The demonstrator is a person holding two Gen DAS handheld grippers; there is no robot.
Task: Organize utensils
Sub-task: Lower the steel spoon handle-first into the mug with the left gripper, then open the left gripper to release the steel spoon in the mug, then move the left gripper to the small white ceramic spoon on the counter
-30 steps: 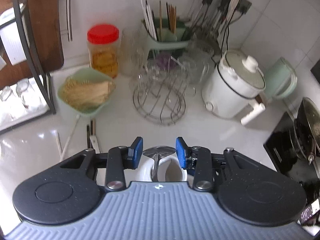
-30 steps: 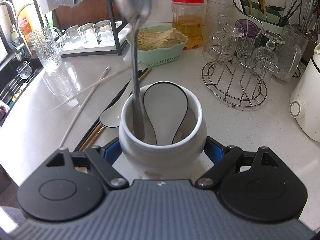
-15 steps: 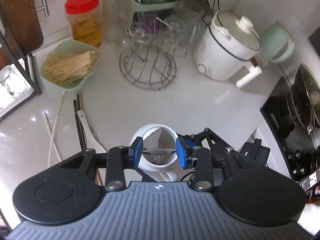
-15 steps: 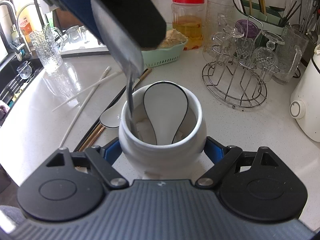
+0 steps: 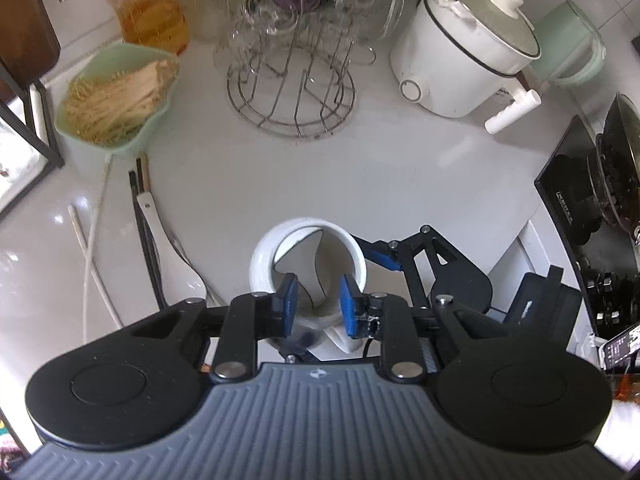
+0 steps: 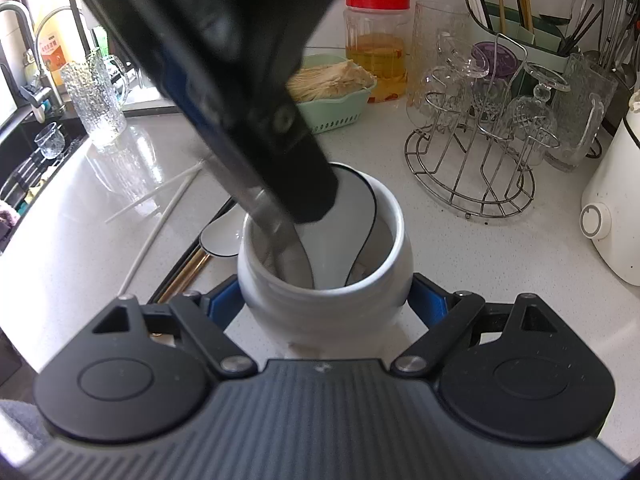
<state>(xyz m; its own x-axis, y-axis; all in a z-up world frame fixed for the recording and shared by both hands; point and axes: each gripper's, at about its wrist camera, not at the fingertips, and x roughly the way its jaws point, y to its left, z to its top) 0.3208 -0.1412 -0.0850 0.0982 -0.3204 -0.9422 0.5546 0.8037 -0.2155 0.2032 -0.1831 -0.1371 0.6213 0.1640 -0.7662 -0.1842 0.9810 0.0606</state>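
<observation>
Glazed white round crock [image 6: 324, 296], smooth countertop [image 6: 480, 264]

Soft daylight fills both views, coming from the window side at the left of the right wrist view, where the textured clear glass pitcher [image 6: 96, 100] glows and the glossy white stone bench [image 5: 36, 264] throws pale glare patches and reflections. Shadows stay faint and soft-edged, pooling lightly beneath the round wire glass rack [image 5: 291, 92]. Fisheye distortion bends the bench edges and walls at the frame borders, and the black left gripper [image 6: 308, 216], close to the right wrist lens, smears into a dark, unfocused mass.
</observation>
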